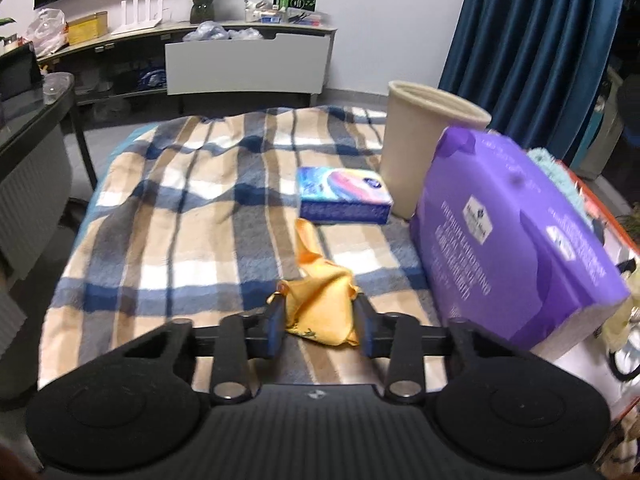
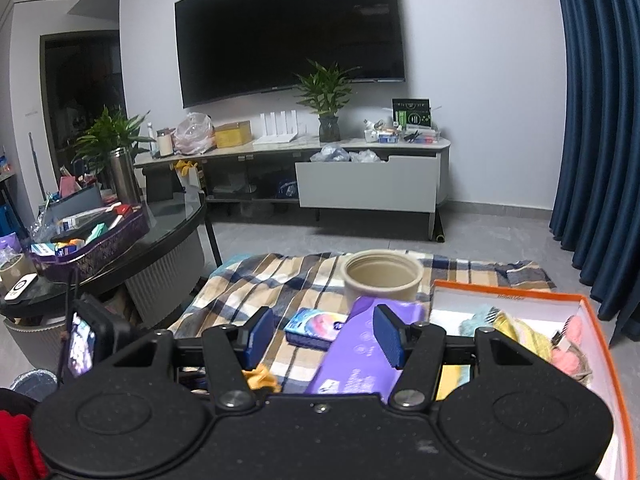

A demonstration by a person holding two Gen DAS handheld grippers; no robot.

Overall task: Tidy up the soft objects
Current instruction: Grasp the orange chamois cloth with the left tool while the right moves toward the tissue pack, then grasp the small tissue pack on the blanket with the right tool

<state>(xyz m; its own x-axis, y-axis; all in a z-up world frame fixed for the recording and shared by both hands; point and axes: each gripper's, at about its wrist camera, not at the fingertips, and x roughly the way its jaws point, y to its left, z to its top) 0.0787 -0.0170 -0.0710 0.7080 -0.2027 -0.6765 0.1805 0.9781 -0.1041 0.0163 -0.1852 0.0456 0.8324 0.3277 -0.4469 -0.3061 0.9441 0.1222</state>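
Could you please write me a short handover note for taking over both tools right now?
Left tool: shut on the yellow cloth, which lies bunched on the plaid blanket.
Right tool: open, empty, above the purple tissue pack.
Things: blue tissue pack on the blanket beside the beige bin; the orange-rimmed box on the right holds a teal fluffy item, a pink item and other soft pieces.
Done: several soft items boxed.
Left: the yellow cloth and probably both tissue packs.
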